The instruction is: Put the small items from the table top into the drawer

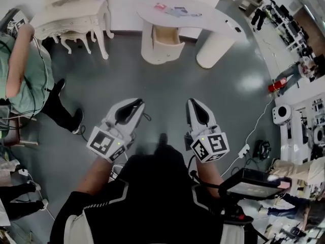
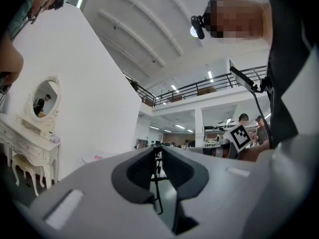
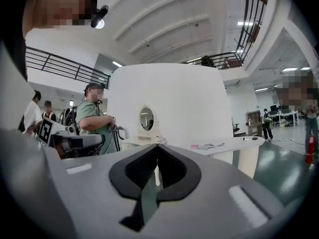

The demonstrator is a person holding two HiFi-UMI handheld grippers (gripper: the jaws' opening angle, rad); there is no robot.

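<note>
A white curved table stands ahead across the grey floor. Small items lie on its top: a pink one, some bluish ones, and a dark one near the right end. Its drawer is pulled out underneath. Both grippers hang well short of the table, pointing toward it. My left gripper is empty, with a thin slit between its tips. My right gripper has its tips together on nothing. The right gripper view shows the table top with the items.
A white vanity table with an oval mirror stands left of the table. A person in a green top is at the far left. A red fire extinguisher, cables and equipment are on the right.
</note>
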